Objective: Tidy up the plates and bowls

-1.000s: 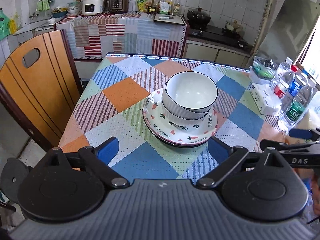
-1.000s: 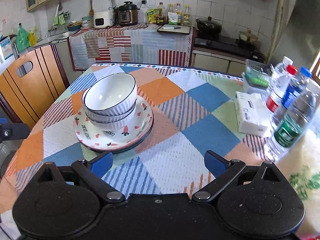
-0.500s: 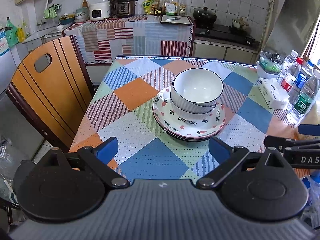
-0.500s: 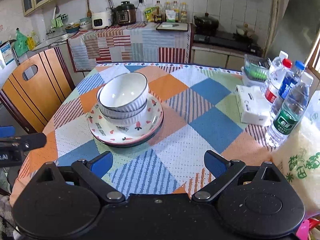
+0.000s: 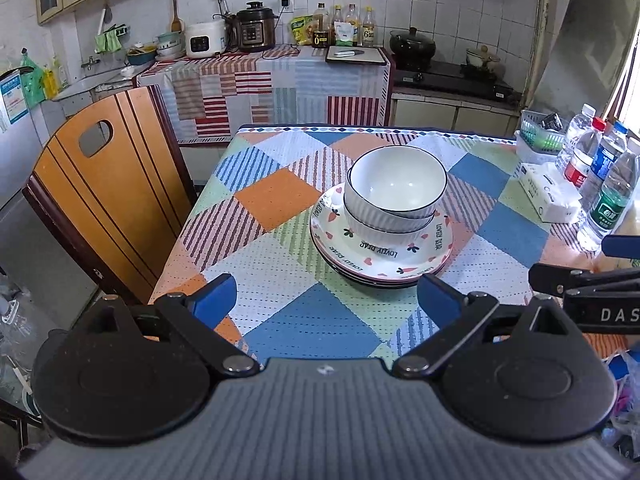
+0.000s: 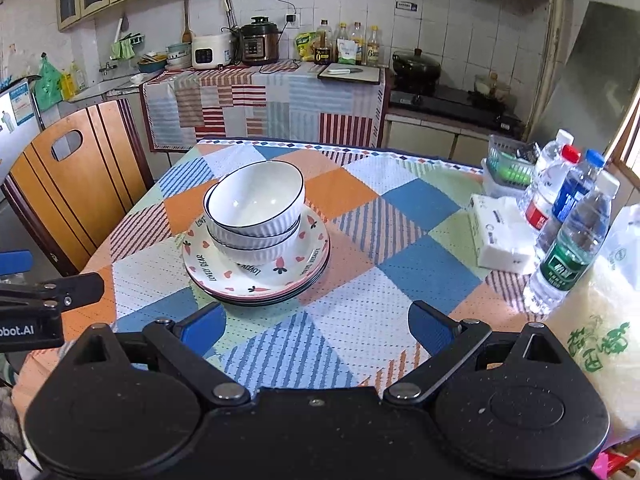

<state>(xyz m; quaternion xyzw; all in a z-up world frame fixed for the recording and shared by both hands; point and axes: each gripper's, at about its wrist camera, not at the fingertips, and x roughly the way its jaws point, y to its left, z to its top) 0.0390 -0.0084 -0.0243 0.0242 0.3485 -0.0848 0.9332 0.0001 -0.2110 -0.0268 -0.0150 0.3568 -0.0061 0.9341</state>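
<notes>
Hovering over the near edge of the table, both grippers are empty. Left gripper (image 5: 326, 298): blue-padded fingers (image 5: 212, 298) spread wide, nothing between them. Right gripper (image 6: 316, 324): same, blue fingers (image 6: 430, 326) splayed apart, holding nothing. Bodies are matte black plastic with round pivot housings, and the left one has a ribbed grey shell.

The stack sits ahead of both sets of fingertips, well apart from them: just beyond the left gripper's right finger, and ahead-left of the right gripper's left finger. Two glossy white ceramic bowls (image 5: 394, 196), ribbed outer walls with thin dark rims, are nested, the top one tilted slightly. They rest on shallow round plates (image 5: 382, 254) with cream glaze, small heart and carrot prints and "LOVELY DEAR" lettering. A few plates are stacked, and the lower rims show dark edges.

The tablecloth (image 5: 280, 200) is a dimpled, woven-looking patchwork of diamonds in orange, blue, green and striped patches.

Right of the right gripper's fingers:
- a soft rectangular white tissue pack (image 6: 500, 236)
- clear plastic water bottles (image 6: 572, 252) with ridged walls and red, blue and white caps
- a translucent slatted basket (image 6: 508, 164)
- a white printed sack (image 6: 604, 320) at the table edge.

Left of the left fingers there is a wooden chair (image 5: 104, 184), a curved orange back with dark stripes and a cutout handle.
</notes>
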